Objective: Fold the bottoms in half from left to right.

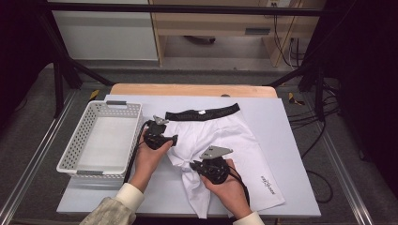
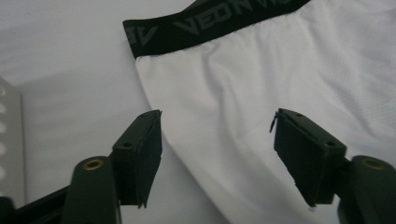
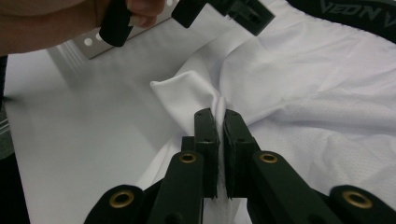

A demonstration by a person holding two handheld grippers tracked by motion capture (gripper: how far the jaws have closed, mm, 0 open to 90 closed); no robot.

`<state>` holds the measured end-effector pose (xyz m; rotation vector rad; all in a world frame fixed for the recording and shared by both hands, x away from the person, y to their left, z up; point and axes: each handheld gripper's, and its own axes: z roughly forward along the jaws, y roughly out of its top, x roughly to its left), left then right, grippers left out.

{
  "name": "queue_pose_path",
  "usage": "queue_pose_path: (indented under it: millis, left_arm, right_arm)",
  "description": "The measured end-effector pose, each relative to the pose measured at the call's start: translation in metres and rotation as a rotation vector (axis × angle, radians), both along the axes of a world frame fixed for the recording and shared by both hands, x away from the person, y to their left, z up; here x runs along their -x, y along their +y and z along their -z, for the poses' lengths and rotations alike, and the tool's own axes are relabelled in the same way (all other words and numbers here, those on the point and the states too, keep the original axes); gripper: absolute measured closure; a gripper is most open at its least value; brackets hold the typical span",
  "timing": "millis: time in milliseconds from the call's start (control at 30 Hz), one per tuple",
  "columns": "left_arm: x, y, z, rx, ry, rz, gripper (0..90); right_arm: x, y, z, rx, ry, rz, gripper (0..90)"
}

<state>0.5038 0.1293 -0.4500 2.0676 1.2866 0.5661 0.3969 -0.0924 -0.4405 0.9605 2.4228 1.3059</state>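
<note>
i see one pair of white shorts (image 1: 220,140) lying on the pale sheet at the middle of the table, just right of the basket. the black waistband (image 1: 202,113) lies at the far edge, flat, with grey lettering that shows in the left gripper view (image 2: 210,23). the fabric is a fine white mesh. the right leg (image 1: 263,173) lies flat and spread toward the near right corner, with a small dark logo (image 1: 269,183) near its hem. the left leg is bunched and lifted into a pinched fold (image 3: 205,100) at the near middle, with creases running out from it; below the fold, a narrow tail of cloth (image 1: 199,199) lies toward the near edge.
</note>
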Motion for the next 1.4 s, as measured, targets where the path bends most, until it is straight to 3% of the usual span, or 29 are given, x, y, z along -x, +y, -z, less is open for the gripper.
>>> queue_pose_path:
  millis: [100,233,367,467,700,800,1033,1167,1233,1300,1400]
  left_arm:
    - [0.000,0.002,0.008,-0.008,0.015,-0.022,37.6]
    - [0.000,0.001,0.011,-0.027,0.004,-0.036,41.7]
    - [-0.004,0.001,0.018,-0.019,0.045,-0.039,44.4]
    - [-0.002,0.001,0.021,0.010,0.060,-0.023,49.1]
    - [0.004,0.001,0.022,0.059,0.062,0.029,80.4]
    - [0.010,0.001,0.022,0.056,0.060,0.052,89.0]
    - [0.030,0.008,0.017,0.083,0.008,0.041,89.4]
    - [0.038,0.009,0.014,0.077,-0.016,0.036,89.5]
    - [0.039,0.009,0.013,0.068,-0.027,0.037,89.4]
    - [0.036,0.009,0.014,0.086,-0.034,0.032,88.3]
    - [0.028,0.009,0.019,0.098,-0.006,0.034,77.1]
  right_arm:
    - [0.001,-0.004,0.001,-0.001,0.001,0.007,86.3]
    - [0.001,-0.006,0.004,0.008,0.007,0.003,86.3]
    - [0.001,-0.006,0.005,0.008,0.005,0.002,86.2]
    - [0.002,-0.007,0.005,0.007,0.008,0.006,86.1]
    - [0.002,-0.009,0.003,-0.006,0.001,0.011,86.1]
    - [0.002,-0.011,0.002,-0.010,-0.006,0.016,86.1]
    - [-0.002,-0.020,-0.002,-0.024,-0.023,0.060,86.2]
    - [-0.004,-0.026,-0.003,-0.034,-0.024,0.078,86.1]
    - [-0.004,-0.026,-0.002,-0.034,-0.022,0.078,86.2]
    - [-0.004,-0.025,-0.002,-0.032,-0.022,0.075,86.1]
    - [-0.003,-0.022,-0.001,-0.022,-0.022,0.067,86.1]
